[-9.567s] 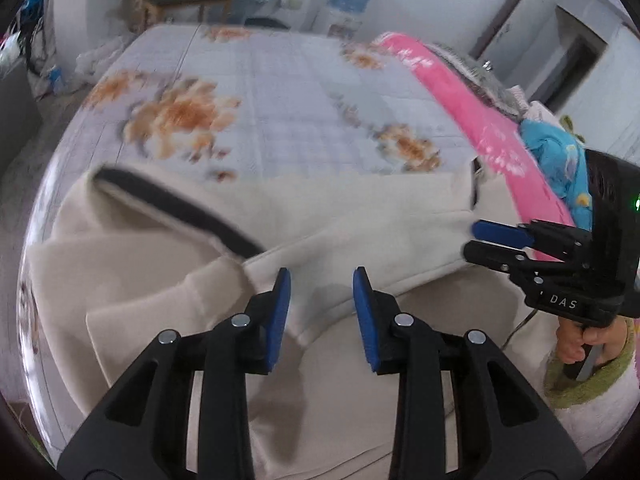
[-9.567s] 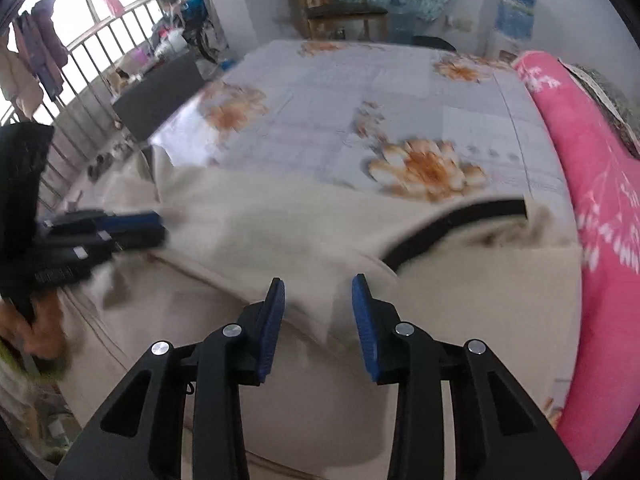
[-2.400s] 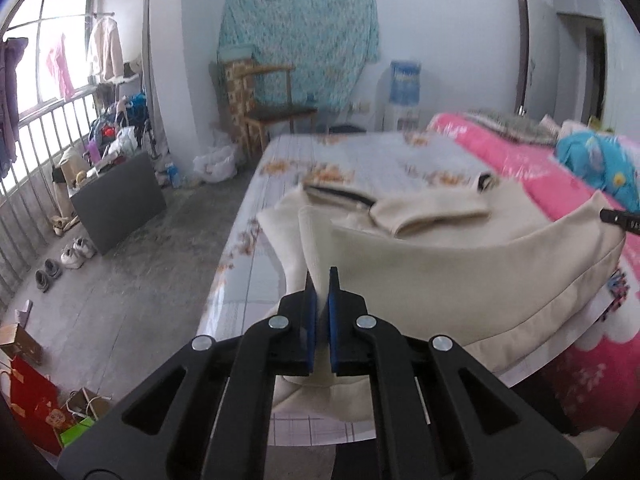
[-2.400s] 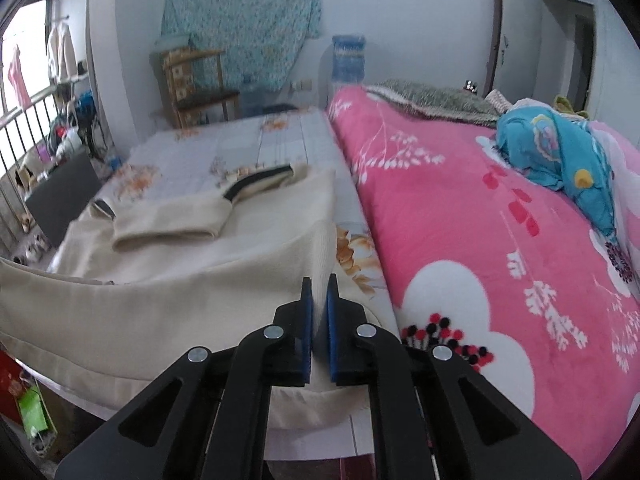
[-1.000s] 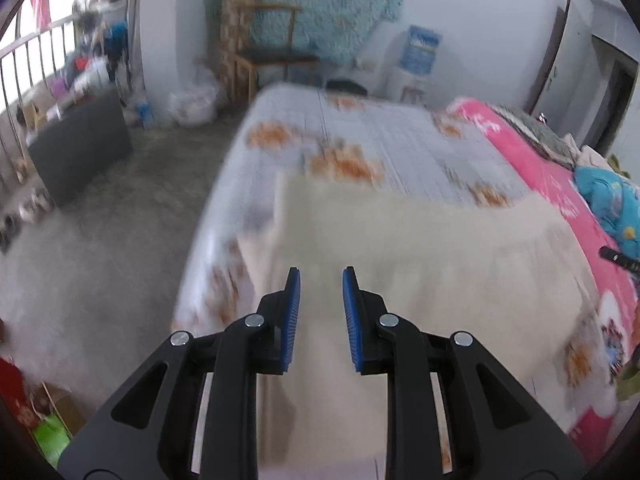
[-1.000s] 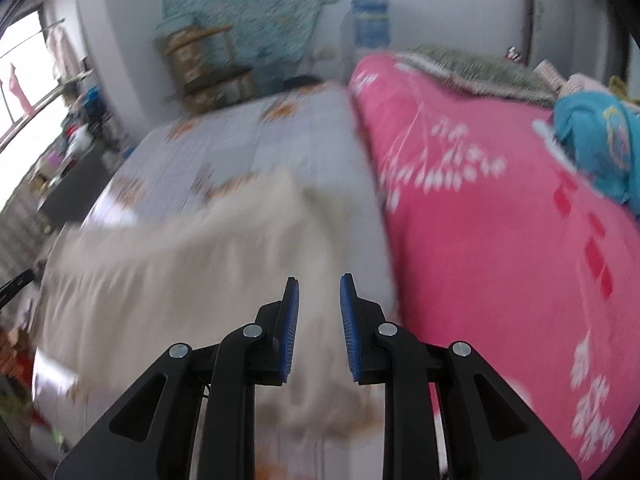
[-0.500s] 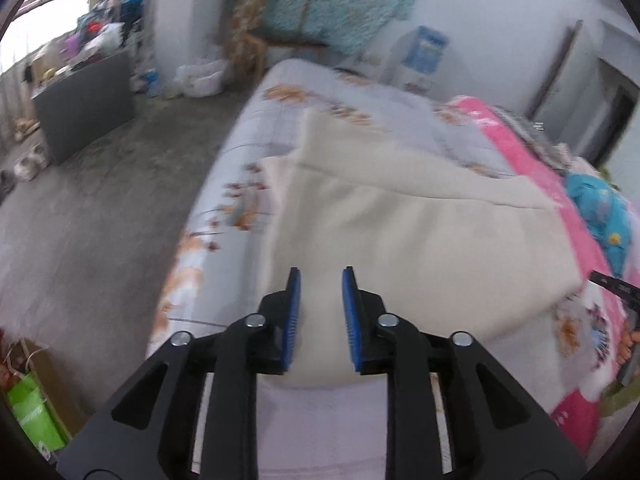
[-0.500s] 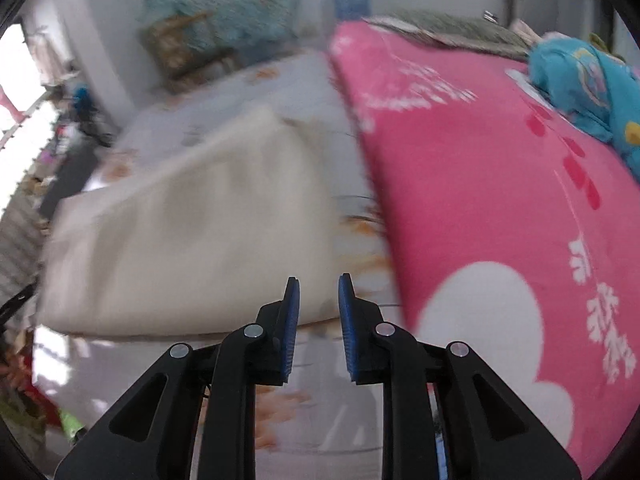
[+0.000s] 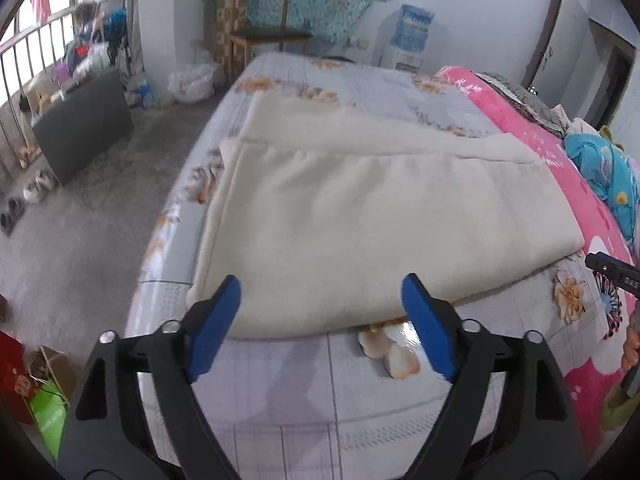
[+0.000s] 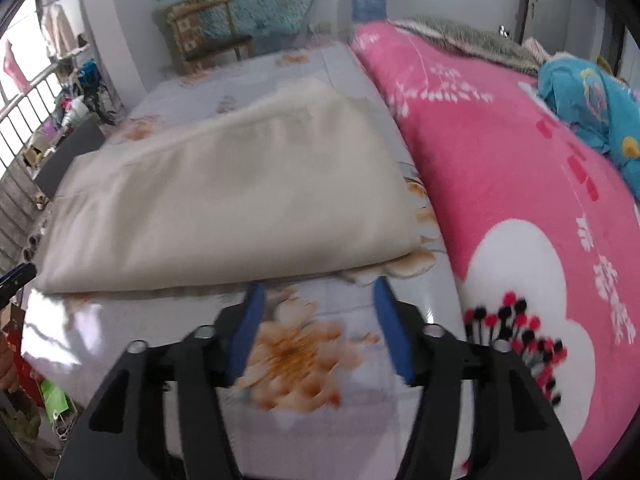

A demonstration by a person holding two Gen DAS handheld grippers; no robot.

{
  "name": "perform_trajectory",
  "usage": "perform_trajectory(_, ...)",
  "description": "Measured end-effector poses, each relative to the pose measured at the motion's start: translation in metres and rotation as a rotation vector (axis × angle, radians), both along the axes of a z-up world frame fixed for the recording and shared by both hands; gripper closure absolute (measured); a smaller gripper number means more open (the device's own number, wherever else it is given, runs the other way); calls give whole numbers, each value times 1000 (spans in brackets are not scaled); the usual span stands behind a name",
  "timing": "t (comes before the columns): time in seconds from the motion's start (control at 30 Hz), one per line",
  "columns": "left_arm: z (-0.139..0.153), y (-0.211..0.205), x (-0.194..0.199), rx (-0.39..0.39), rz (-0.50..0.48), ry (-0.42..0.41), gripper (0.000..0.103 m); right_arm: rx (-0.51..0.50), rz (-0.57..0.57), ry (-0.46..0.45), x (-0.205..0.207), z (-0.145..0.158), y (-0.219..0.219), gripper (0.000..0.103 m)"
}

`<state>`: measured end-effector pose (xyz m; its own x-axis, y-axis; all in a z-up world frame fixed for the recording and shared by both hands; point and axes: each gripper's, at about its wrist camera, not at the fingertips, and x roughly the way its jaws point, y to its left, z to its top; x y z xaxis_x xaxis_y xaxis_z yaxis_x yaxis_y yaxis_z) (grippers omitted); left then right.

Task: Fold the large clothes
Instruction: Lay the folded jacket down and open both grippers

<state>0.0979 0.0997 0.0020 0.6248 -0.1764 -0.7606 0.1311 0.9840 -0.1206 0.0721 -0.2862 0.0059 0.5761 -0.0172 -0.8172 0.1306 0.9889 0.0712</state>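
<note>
A cream garment [image 9: 372, 216] lies folded in a flat rectangle on the flowered bed sheet [image 9: 304, 364]. In the right wrist view the same cream garment [image 10: 224, 204] reaches to the pink blanket's edge. My left gripper [image 9: 320, 296] hangs just short of the garment's near fold, its jaws opening wide, nothing between them. My right gripper [image 10: 318, 294] is over the sheet in front of the garment's near right corner, jaws opening and blurred, holding nothing. The right gripper's tip [image 9: 608, 268] shows at the right edge of the left wrist view.
A pink flowered blanket [image 10: 520, 184] covers the bed's right side, with a blue garment [image 10: 592, 108] on it. A wooden chair [image 9: 260, 36] and a water dispenser [image 9: 412, 36] stand behind the bed. A dark box [image 9: 80, 124], shoes and bags sit on the floor at the left.
Both grippers let go of the cream garment, drew back toward the near bed edge and opened wide. The garment now lies folded on the sheet.
</note>
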Motion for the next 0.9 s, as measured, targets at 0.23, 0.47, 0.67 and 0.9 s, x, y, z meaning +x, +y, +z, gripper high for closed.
perform_trajectory(0.23, 39, -29, -36, 7, -31, -58, 12, 28, 43, -89, -45, 29, 43, 13)
perform_trajectory(0.47, 63, -49, -53, 43, 30, -126, 8, -44, 18, -236, -64, 67, 69, 6)
perform_trajectory(0.67, 63, -61, -49, 110, 83, -121, 8, -27, 21, -268, -63, 67, 81, 6)
perform_trajectory(0.9, 54, -73, -47, 170, 109, -102, 8, -26, 32, -186, -52, 50, 87, 6)
